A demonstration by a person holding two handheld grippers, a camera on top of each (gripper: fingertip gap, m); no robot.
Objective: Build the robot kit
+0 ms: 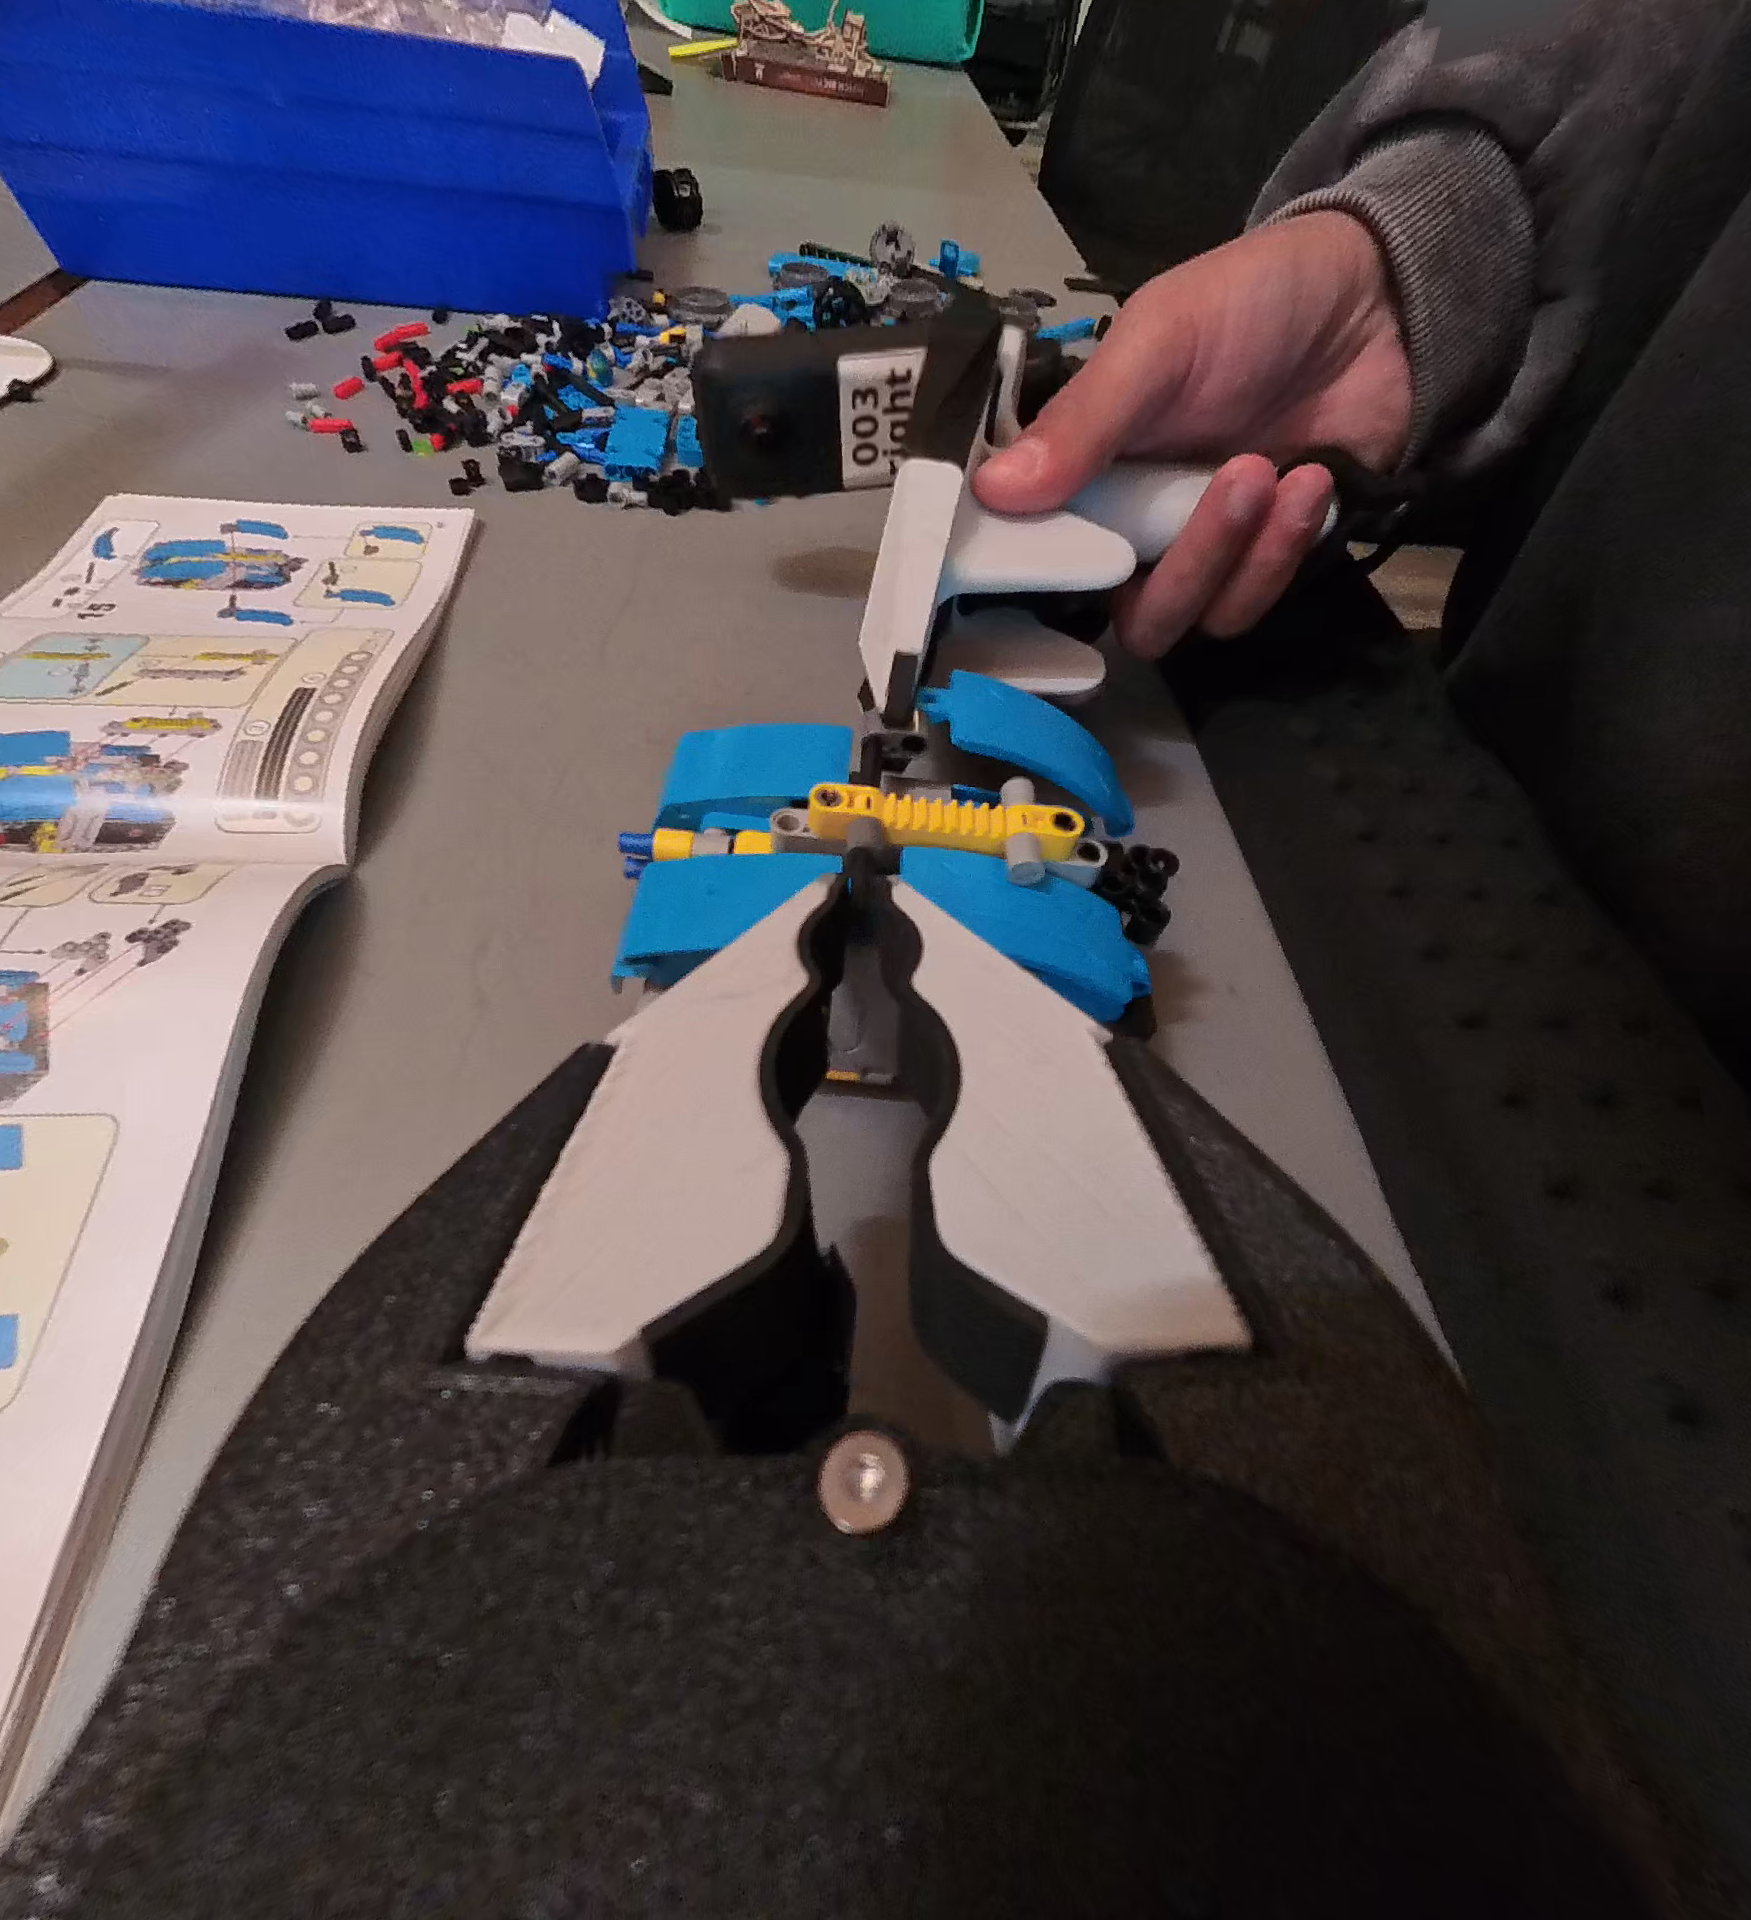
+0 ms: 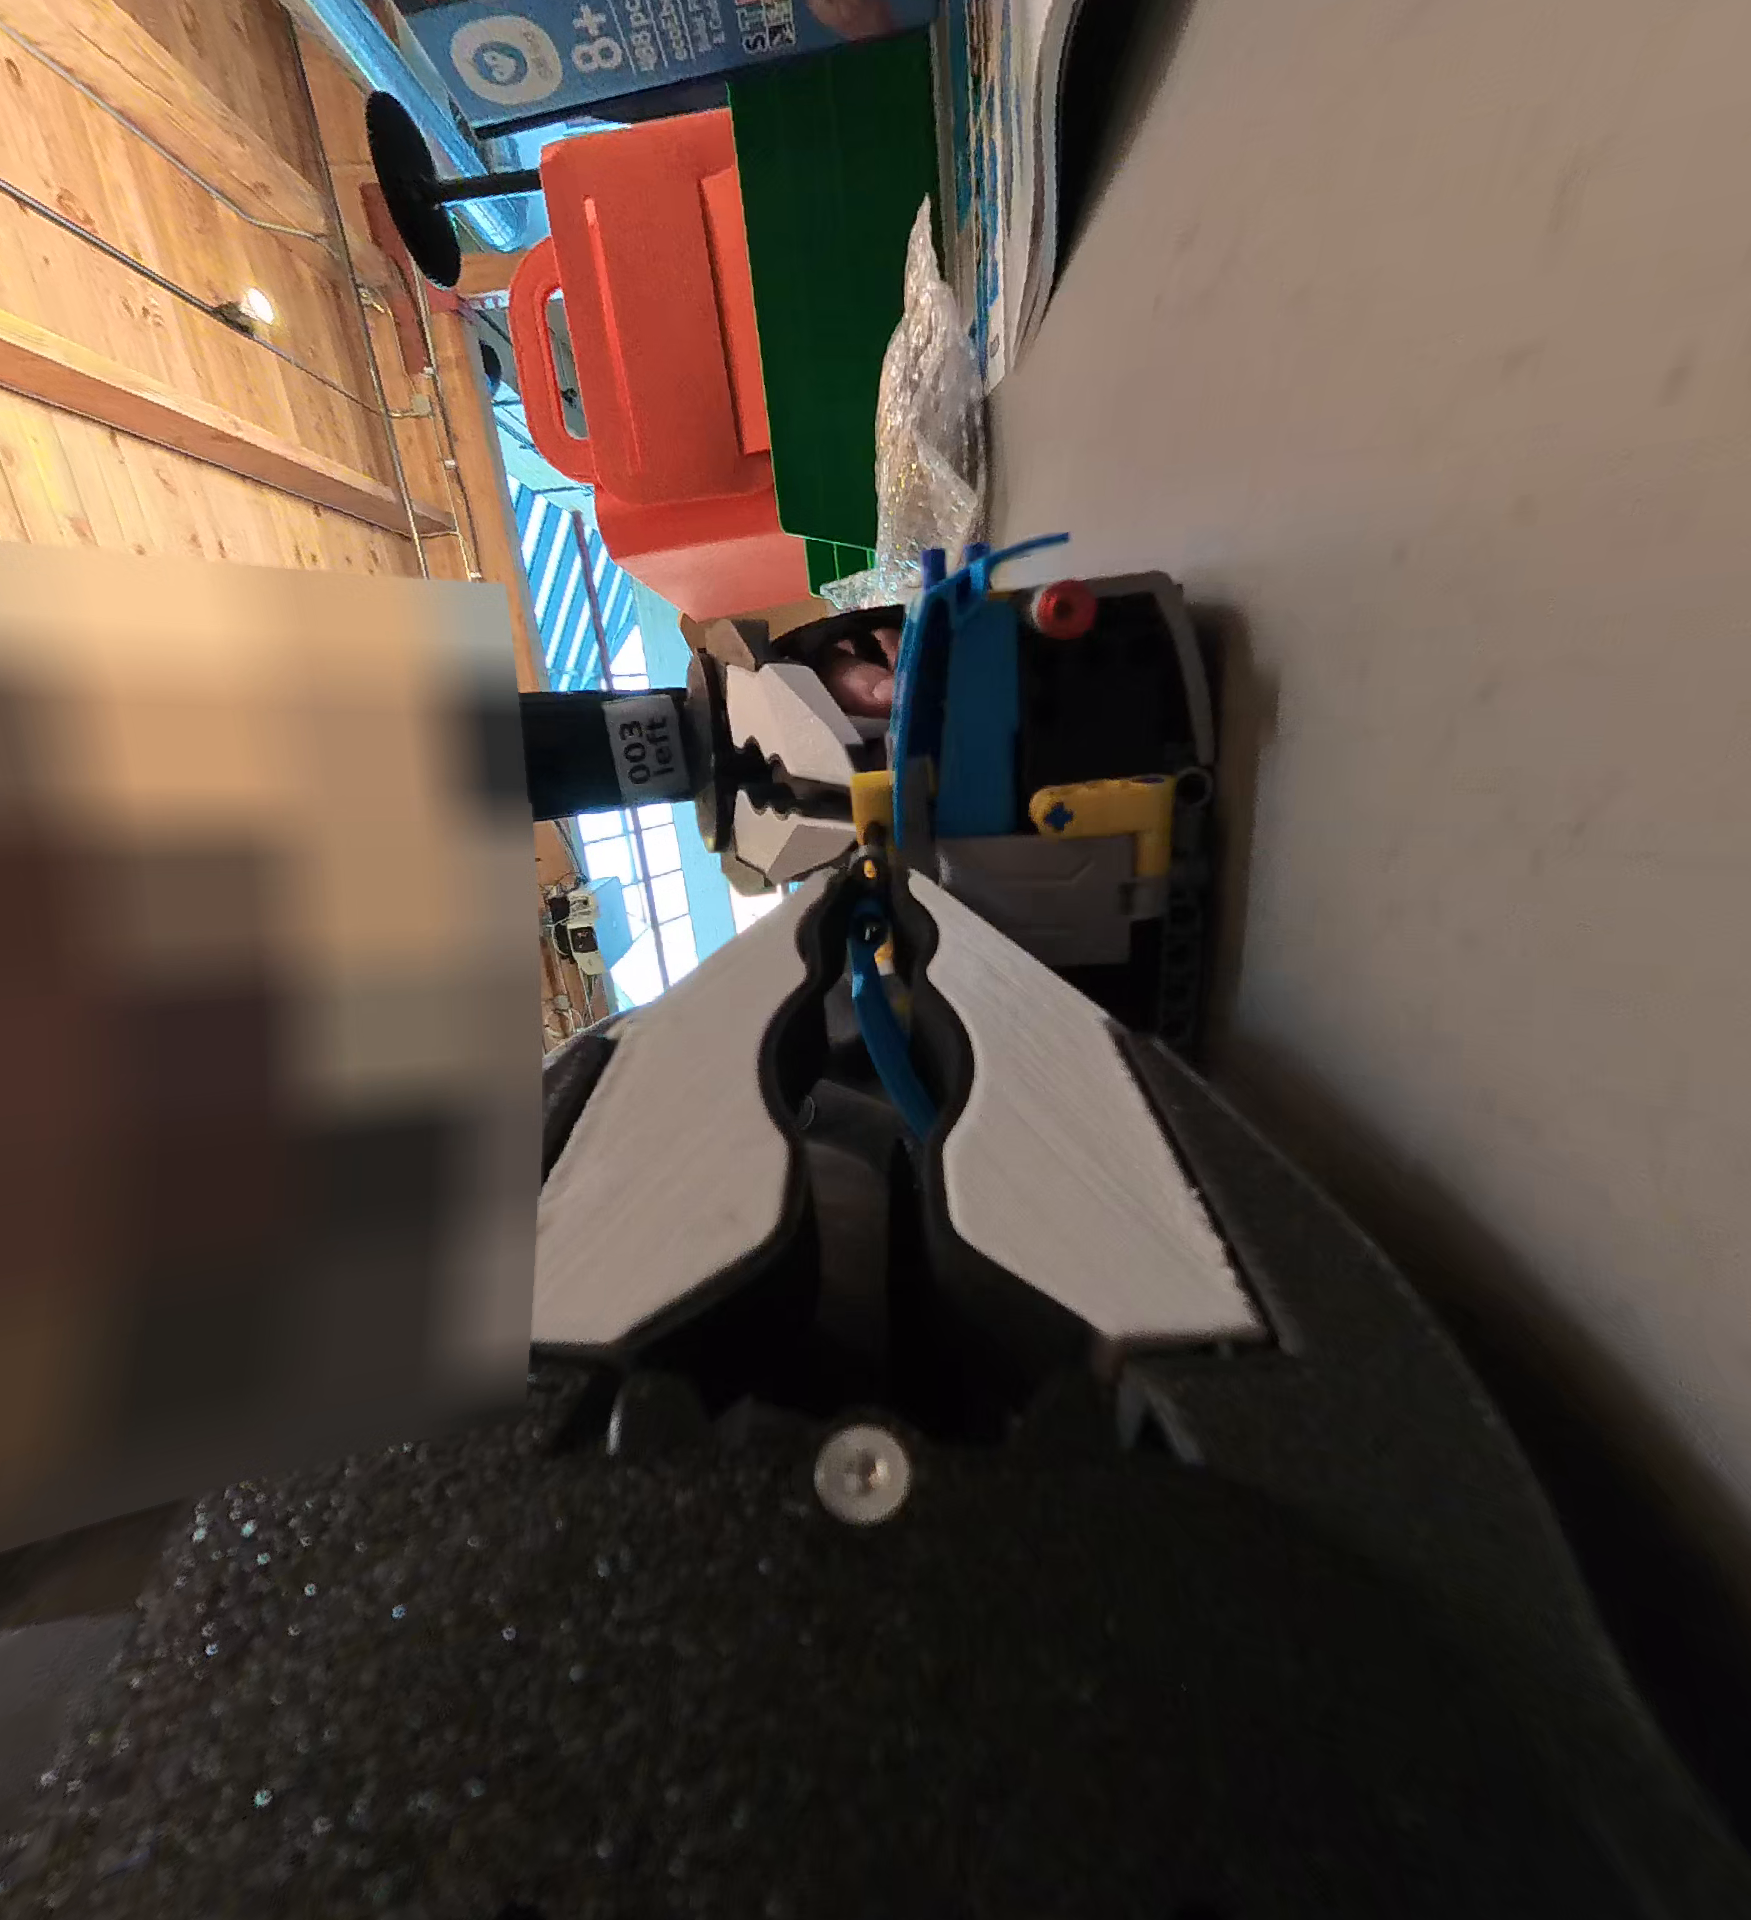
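The left claw [image 1: 866, 883] sits low over the grey desk [image 1: 518, 665], its white fingers [image 1: 705, 1049] drawn together at the tips and pinched on a thin black axle [image 1: 863, 864] that stands out of the near side of a brick model [image 1: 881, 862]. The model rests on the desk near its right edge: blue curved panels [image 1: 715, 914] on both flanks, a yellow toothed rack [image 1: 944, 819] lying across the top, and a few black connectors [image 1: 1141, 883] at its right end.

Just beyond the model, the right claw [image 1: 892, 717] comes down from above, held in a hand [image 1: 1235, 416] in a grey sleeve [image 1: 1411, 177]. In its own view, which is rolled sideways, this right claw [image 2: 866, 883] has its tips nearly closed on a small dark piece [image 2: 869, 864] at the model's [image 2: 1037, 748] edge, and a thin blue curved part [image 2: 886, 1029] runs back between its fingers [image 2: 684, 1122]. The left claw [image 2: 829, 774] faces it from the other side of the model.

To the left lies an open instruction booklet [image 1: 175, 727]. Farther back, loose bricks [image 1: 559, 405] in black, red, blue and grey are scattered on the desk, and behind them stands a blue bin [image 1: 331, 156]. The right view also shows an orange case [image 2: 663, 364] against a green bin [image 2: 840, 312], with crumpled clear plastic [image 2: 928, 416] beside them.
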